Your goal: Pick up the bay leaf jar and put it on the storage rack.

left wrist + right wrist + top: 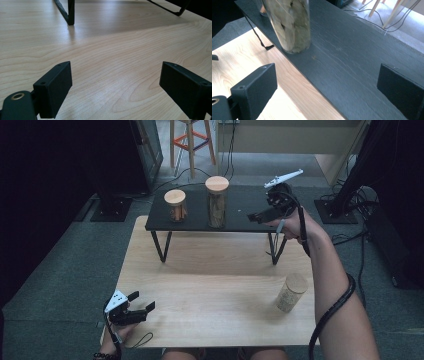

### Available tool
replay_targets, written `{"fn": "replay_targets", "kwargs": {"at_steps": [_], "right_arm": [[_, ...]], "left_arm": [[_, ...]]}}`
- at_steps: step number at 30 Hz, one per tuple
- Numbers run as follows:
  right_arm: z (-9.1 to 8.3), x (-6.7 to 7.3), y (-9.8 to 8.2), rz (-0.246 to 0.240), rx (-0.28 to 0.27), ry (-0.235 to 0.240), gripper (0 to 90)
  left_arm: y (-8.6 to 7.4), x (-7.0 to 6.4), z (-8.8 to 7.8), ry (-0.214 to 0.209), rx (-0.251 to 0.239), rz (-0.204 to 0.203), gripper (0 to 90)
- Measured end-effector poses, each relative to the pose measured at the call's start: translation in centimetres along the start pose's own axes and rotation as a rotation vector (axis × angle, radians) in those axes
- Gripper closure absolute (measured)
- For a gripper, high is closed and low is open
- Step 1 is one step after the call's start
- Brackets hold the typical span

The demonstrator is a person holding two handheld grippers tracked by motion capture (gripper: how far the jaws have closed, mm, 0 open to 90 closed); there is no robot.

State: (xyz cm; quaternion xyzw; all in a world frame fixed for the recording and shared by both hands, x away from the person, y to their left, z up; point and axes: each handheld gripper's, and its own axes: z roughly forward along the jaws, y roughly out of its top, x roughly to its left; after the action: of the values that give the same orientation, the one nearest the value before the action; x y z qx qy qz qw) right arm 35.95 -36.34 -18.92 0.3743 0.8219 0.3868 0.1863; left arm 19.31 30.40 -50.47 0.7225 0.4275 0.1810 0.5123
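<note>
Right gripper view, tall jar (pixel 288 25) upper-left of open right claw (pixel 327 92)

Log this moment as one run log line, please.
left hand-held gripper: open, empty, low over table | right hand-held gripper: open, empty, over shelf, beside tall jar

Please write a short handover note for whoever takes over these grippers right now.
Left gripper: open, empty, low over the near-left of the wooden table.
Right gripper: open, empty, over the right end of the black shelf, beside the tall jar.
Jars: the tall jar and a short jar stand on the shelf; a third jar stands on the table, near right.
Done: two jars appear shelved.
Left: probably shelving the third jar, not yet touched.
</note>
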Motion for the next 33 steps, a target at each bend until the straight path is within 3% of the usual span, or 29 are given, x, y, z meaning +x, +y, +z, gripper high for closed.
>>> {"fn": "replay_targets", "kwargs": {"at_steps": [11, 22, 33], "right_arm": [[-2.0, -0.5, -3.6, 0.032, -0.01, -0.04, 2.6], [-3.8, 0.6, -6.4, 0.013, -0.007, -0.107, 2.6], [-5.1, 0.7, -9.5, 0.038, -0.028, -0.129, 2.6]], "left_arm": [[0.0, -0.1, 0.0, 0.006, -0.001, 0.001, 11.2], [0.0, -0.4, 0.0, 0.02, 0.0, 0.006, 11.2], [0.0, -0.6, 0.0, 0.027, 0.005, 0.004, 11.2]]}}
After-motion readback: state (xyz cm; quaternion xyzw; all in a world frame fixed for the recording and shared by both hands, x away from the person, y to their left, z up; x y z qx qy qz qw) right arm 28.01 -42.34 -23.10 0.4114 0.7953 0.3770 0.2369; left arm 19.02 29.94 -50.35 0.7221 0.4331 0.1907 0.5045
